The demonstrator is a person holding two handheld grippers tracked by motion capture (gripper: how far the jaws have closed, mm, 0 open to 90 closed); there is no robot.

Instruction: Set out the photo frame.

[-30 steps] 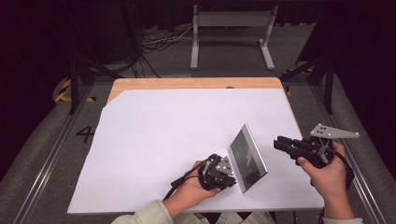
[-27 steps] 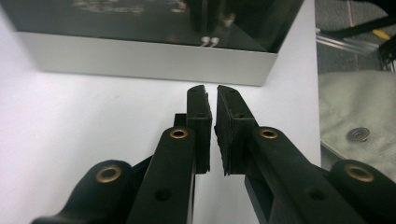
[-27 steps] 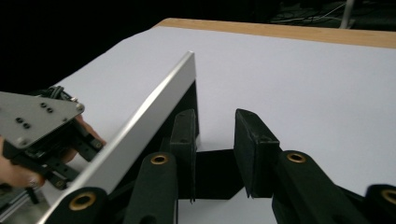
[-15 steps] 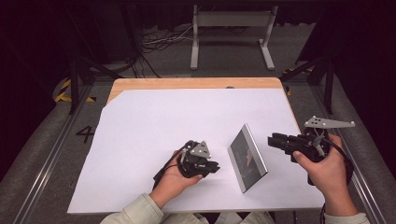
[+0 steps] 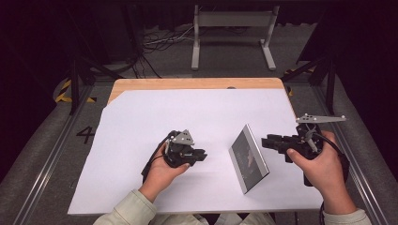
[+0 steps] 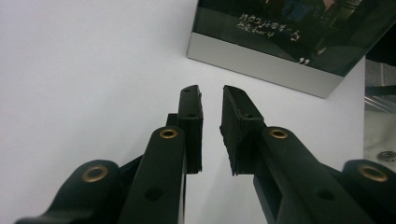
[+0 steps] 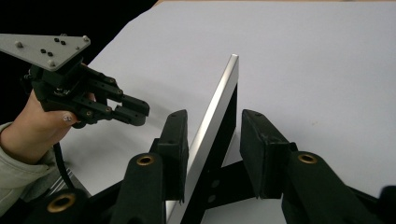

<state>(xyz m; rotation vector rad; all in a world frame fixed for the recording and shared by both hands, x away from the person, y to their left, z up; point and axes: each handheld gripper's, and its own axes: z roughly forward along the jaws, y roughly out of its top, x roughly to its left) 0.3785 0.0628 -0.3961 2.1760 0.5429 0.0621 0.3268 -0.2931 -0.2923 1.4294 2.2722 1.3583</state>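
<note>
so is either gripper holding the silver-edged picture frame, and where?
Neither. The silver-edged picture frame stands propped on the white sheet. Left gripper is open and apart from it; right gripper straddles its edge, pads off it.

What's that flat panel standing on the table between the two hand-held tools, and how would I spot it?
Find the white sheet that covers the table, then look to its near right part, between the left tool and the right tool. The photo frame stands there tilted: a thin rectangle with a silver edge and a dark picture, the sheet's one upright thing.
</note>
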